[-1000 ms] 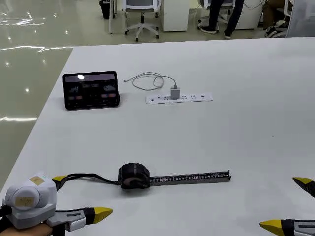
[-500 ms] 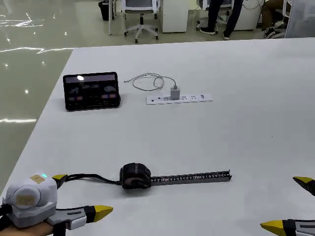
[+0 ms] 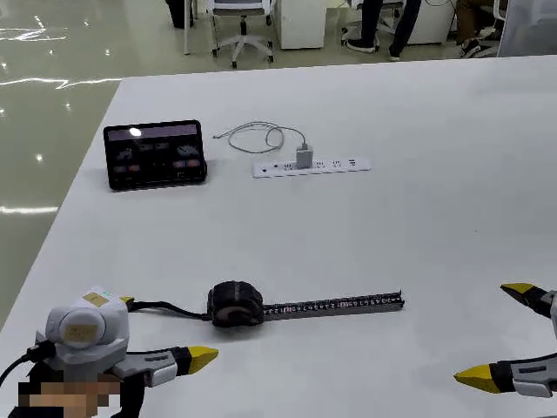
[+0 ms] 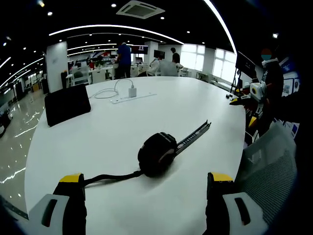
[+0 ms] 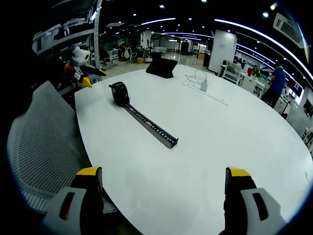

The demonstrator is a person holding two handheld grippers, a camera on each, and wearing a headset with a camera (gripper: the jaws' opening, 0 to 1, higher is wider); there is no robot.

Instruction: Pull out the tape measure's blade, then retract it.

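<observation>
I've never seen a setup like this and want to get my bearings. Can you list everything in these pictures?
Table: one, white, spans the head view.
Tape measure: one, black, near edge of the table, blade out to the right, strap trailing left.
Tablet: one, black, propped upright, far left of the table.
Power strip: one, white, right of the tablet.
Charger: one, white, plugged into the strip, with a looped white cable.
Office chair: one, pale, on the floor beyond the table.
Left gripper: one, grey with yellow tips, open, bottom left.
Right gripper: one, same colours, open, bottom right.
</observation>
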